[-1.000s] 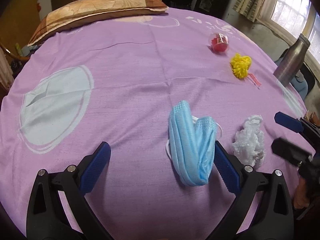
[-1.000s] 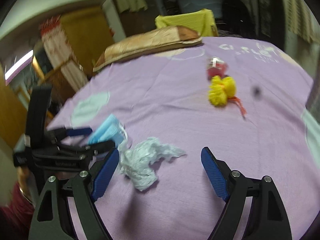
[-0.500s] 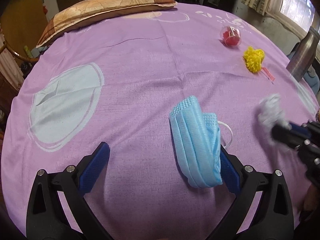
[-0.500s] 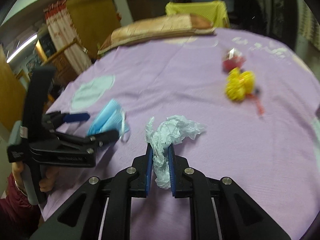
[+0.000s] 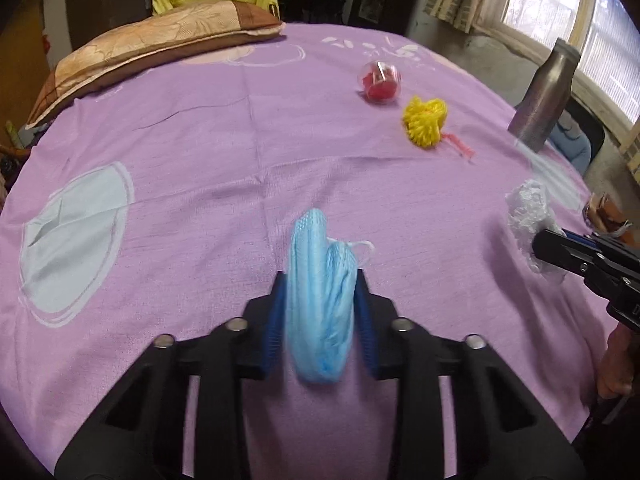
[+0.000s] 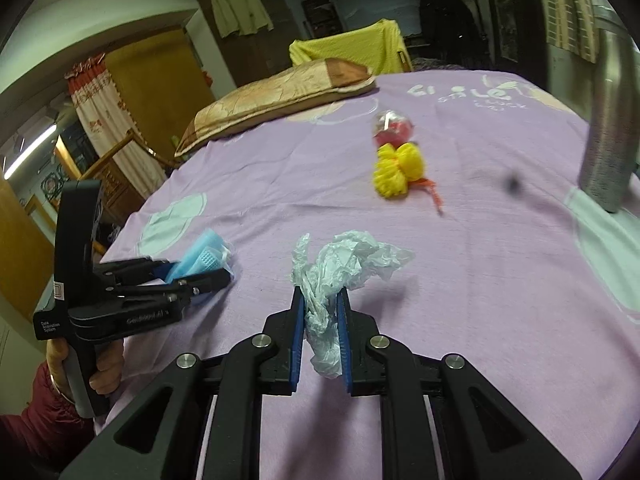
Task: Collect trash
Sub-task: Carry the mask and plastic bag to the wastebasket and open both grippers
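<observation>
A folded blue face mask (image 5: 316, 240) stands on edge between my left gripper's (image 5: 320, 280) blue pads, which are shut on it just above the purple bedsheet (image 5: 192, 128). A crumpled white plastic bag (image 6: 348, 260) is pinched in my right gripper (image 6: 320, 294), which is shut on its lower part while the rest sticks out ahead. In the right wrist view the left gripper (image 6: 208, 272) appears at the left with the mask (image 6: 204, 256) in it. In the left wrist view the right gripper (image 5: 540, 244) shows at the right edge, holding the plastic bag (image 5: 526, 208).
A yellow pompom (image 5: 425, 122) with a pink strip and a clear ball with red inside (image 5: 379, 84) lie farther back on the sheet. A metal bottle (image 5: 544, 96) stands at the right edge. A brown pillow (image 5: 160, 48) lies at the far end. A hand (image 6: 104, 368) holds the left gripper's handle.
The left gripper's jaws went from wide apart to shut on the blue mask. The right gripper closed on the white plastic bag and lifted it to the right, off the sheet.
</observation>
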Demonstrator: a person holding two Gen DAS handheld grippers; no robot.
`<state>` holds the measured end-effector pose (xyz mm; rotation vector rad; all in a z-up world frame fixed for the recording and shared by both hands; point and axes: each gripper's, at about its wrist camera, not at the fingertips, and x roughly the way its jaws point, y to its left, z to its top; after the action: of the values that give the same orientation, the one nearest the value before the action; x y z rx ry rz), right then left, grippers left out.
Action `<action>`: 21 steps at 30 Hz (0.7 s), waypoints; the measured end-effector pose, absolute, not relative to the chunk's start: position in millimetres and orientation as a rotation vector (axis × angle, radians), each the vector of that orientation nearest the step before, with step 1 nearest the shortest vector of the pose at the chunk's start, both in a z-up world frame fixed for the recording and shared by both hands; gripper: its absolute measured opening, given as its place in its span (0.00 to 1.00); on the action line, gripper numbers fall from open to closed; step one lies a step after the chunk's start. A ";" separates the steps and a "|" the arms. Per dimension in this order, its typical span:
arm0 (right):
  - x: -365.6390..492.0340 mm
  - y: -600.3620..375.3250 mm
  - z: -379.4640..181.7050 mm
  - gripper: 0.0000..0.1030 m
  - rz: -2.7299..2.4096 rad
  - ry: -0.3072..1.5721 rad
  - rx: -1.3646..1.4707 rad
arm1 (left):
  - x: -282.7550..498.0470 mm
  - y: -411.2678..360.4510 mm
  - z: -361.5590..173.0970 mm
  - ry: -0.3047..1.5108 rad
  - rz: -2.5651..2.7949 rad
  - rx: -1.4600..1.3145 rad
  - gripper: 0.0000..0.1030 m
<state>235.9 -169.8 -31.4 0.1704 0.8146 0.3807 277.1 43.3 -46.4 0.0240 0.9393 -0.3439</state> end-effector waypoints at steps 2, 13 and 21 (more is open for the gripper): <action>225.5 -179.4 -23.1 0.16 0.364 0.787 0.176 | 269.6 41.1 -38.3 0.894 -0.342 0.016 0.25; 142.2 -236.5 20.1 0.15 0.251 0.638 0.201 | 194.7 -22.3 23.7 0.682 -0.503 0.037 0.25; 42.9 -298.2 35.2 0.15 0.124 0.538 0.240 | 133.6 -83.4 41.2 0.629 -0.660 0.078 0.25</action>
<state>42.9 -298.2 35.2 0.2404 0.5378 0.1242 133.6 -83.4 41.2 0.0780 0.6293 -0.6599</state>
